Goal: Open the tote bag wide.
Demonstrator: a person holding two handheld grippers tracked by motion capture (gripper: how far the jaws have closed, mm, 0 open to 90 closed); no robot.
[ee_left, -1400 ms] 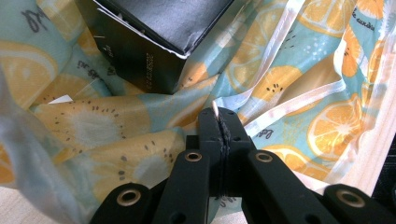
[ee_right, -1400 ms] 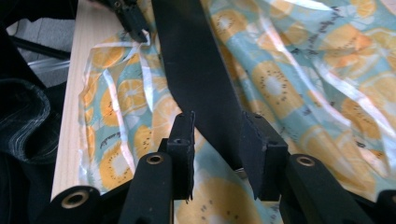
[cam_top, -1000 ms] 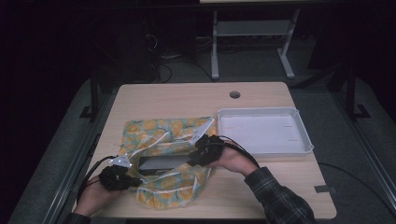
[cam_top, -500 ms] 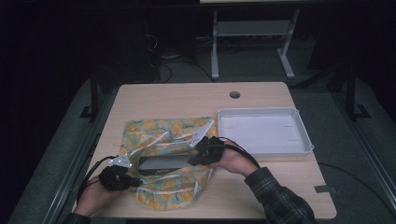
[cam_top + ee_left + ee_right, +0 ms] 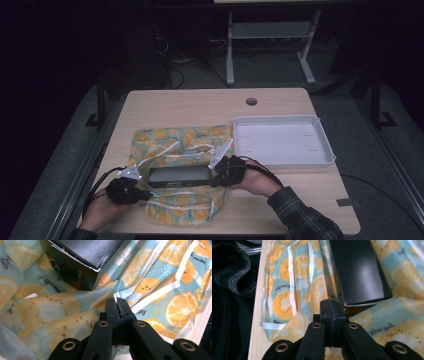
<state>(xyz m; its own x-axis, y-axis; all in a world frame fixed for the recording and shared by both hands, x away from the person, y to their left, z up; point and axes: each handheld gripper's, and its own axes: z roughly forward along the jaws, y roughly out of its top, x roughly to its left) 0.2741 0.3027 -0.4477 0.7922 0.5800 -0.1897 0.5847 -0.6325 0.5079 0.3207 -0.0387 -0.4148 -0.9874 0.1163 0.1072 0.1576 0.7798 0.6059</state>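
A fruit-print sheet (image 5: 185,142) lies spread on the wooden table (image 5: 200,107), with a long black box (image 5: 178,176) lying across its near part. At the box's left end, my left gripper (image 5: 144,194) is shut, and a thin white edge of the sheet (image 5: 160,293) pokes out between its fingertips (image 5: 115,305). My right gripper (image 5: 216,179) sits at the box's right end. It is shut too, pinching the sheet (image 5: 287,302) just short of the black box (image 5: 358,272). Both white ribbon handles lie loose on the print.
A shallow white tray (image 5: 280,162) stands to the right of the sheet, close behind the right hand. A round cable hole (image 5: 251,101) is at the table's far edge. Cables trail off the left side of the table.
The right gripper has crept slightly toward the near edge beside the box's end. The left hand, the box and the tray have stayed put.
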